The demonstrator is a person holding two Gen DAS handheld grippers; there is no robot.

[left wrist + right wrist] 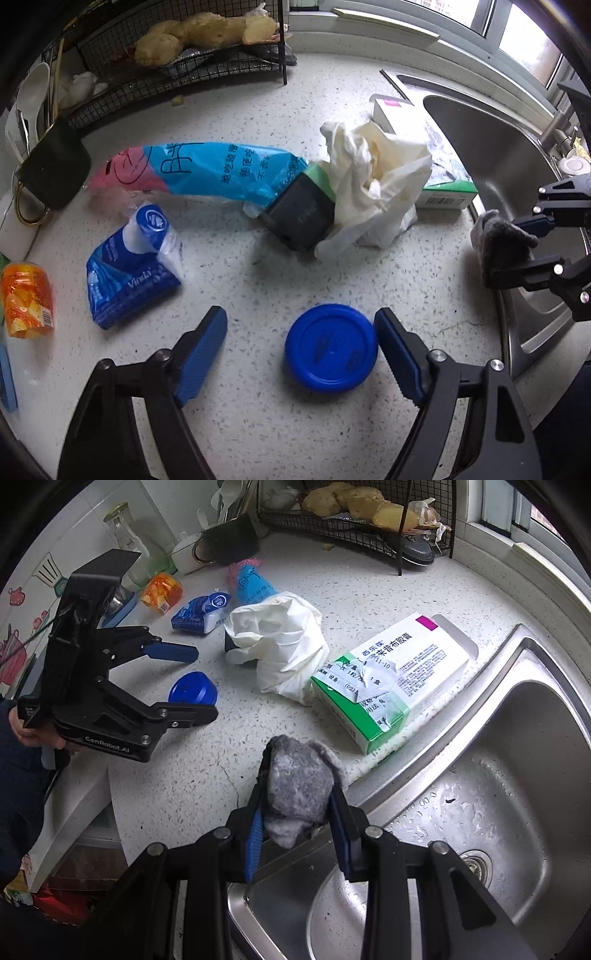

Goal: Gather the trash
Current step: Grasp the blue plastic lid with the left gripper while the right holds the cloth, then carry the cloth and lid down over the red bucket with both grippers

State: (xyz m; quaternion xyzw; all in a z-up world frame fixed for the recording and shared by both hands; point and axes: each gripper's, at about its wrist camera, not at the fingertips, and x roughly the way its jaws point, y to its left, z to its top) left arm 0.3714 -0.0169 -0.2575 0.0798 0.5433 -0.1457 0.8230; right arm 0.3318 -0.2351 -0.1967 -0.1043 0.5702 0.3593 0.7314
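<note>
Blue-padded jaws of the left gripper [301,350] are standing spread wide in the left wrist view, and a round blue lid [331,348] is lying flat on the speckled worktop [240,424] between them, just beside the right pad. Beyond it, toward the middle of the worktop, a crumpled white glove [373,184] is slumping over a dark grey box [301,218], with a long blue and pink snack bag [207,171] stretching away toward the left edge. A blue tissue pack [129,266] and an orange jar [26,299] are sitting near that left edge, and a wire rack [177,70] is standing at the back. At the right edge, by the sink [491,155], the right gripper [517,251] is pinching a grey lint clump [498,240]. In the right wrist view, that grey lint clump [299,790] is sitting clamped between the right gripper [297,819] jaws, hanging over the rim where worktop [184,775] meets sink [498,775]. A green and white medicine box [391,675] is lying along the sink's edge, touching the white glove [284,642]. The left gripper [195,683] is hovering spread around the blue lid [192,690].
</note>
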